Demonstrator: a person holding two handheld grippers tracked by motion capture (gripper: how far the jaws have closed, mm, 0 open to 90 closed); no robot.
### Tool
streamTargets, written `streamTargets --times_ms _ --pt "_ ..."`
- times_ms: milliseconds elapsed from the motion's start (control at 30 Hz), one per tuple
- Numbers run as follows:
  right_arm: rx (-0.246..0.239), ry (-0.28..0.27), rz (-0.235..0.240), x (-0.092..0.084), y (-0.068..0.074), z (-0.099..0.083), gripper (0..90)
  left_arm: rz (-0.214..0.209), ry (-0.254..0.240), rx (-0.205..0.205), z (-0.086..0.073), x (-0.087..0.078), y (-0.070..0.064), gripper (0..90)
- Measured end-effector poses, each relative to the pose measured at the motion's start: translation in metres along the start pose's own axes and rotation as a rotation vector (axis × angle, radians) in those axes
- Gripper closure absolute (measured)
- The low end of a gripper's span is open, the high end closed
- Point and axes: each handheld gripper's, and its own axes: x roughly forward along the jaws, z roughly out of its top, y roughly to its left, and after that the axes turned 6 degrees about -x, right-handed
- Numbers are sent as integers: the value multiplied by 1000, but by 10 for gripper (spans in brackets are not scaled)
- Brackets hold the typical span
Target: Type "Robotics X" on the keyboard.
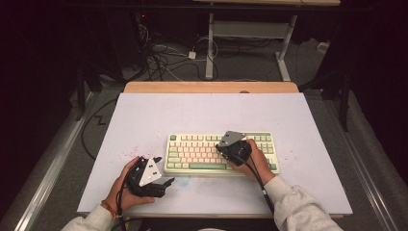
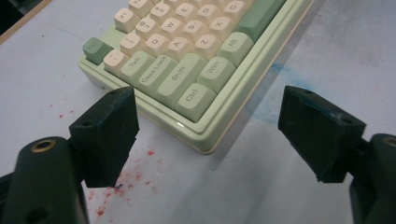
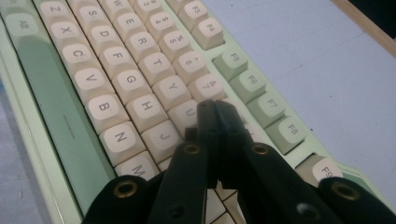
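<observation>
Seen from above, a person works a green and cream keyboard (image 1: 221,153) lying in the middle of a pale table (image 1: 144,115), the right gripper (image 1: 231,147) poised over the keys right of centre while the left gripper (image 1: 161,185) rests on the tabletop just off the keyboard's near left corner. In the left gripper view, the jaws stand spread wide with nothing between them, framing the corner by the Ctrl key (image 2: 192,99), with red specks (image 2: 122,179) on the table below. In the right gripper view, the jaws are pressed together into one narrow tip over the U key (image 3: 183,113), apparently to press it. The risk is a stray press: the tip sits close to neighbouring keys, so a slight drift could strike two at once or push the unheld keyboard across the table.
</observation>
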Motion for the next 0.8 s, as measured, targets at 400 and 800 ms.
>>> streamTargets --times_ms 400,800 --pt "14 -25 16 -6 -1 0 900 2 15 14 0 1 0 199" --pt "38 -80 0 -17 -3 -1 802 0 18 12 0 0 1 203"
